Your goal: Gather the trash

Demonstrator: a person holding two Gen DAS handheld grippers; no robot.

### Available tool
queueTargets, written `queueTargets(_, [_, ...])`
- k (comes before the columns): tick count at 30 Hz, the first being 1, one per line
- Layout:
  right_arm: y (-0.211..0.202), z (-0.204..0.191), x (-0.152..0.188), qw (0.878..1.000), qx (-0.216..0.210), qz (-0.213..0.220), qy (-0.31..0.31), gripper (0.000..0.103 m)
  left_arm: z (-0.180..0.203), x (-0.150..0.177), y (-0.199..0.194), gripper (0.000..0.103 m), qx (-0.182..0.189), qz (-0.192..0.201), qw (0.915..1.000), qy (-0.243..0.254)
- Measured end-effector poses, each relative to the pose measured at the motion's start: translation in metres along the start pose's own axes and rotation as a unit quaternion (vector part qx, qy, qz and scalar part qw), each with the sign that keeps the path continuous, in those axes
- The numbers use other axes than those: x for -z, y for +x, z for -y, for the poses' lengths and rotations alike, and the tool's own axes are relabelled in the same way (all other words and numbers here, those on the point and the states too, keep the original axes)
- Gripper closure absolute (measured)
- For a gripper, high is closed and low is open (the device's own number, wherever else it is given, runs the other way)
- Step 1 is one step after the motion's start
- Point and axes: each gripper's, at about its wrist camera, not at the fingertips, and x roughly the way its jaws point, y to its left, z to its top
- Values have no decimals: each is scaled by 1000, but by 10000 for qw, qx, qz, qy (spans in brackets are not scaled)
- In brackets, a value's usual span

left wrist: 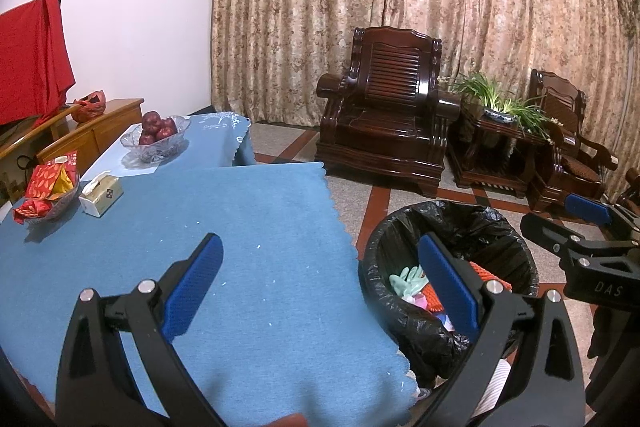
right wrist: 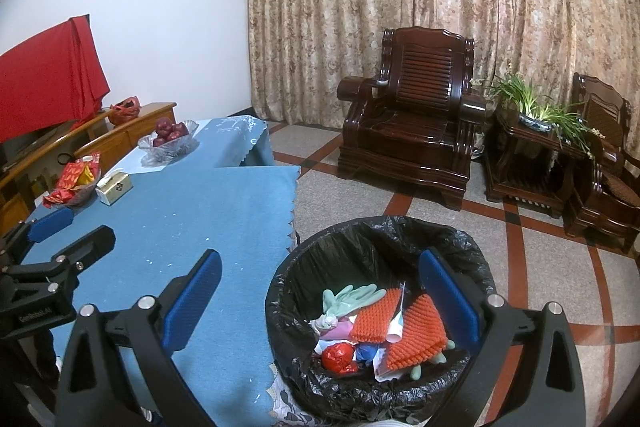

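A bin with a black liner (right wrist: 472, 247) stands on the floor at the right edge of the blue-clothed table (right wrist: 216, 219). Inside lie orange knobbly gloves (right wrist: 416, 335), a pale green glove (right wrist: 352, 297), a red crumpled wrapper (right wrist: 338, 357) and paper scraps. My right gripper (right wrist: 320, 267) is open and empty, one finger over the table, the other over the bin. My left gripper (left wrist: 320, 251) is open and empty over the table's right edge; the bin (left wrist: 516, 227) shows beside it. Small white crumbs dot the cloth.
At the table's far left stand a tissue box (left wrist: 101, 195), a dish of red snack packets (left wrist: 48, 189) and a glass bowl of red apples (left wrist: 157, 135). Dark wooden armchairs (left wrist: 384, 111) and a plant stand (left wrist: 496, 131) stand before the curtain.
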Motion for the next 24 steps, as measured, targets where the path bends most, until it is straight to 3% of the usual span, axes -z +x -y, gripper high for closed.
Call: queueTargets(24, [0,-1,0,10000,1,-9,0,6,-1,-2,0,8,-1,-16,10000,7])
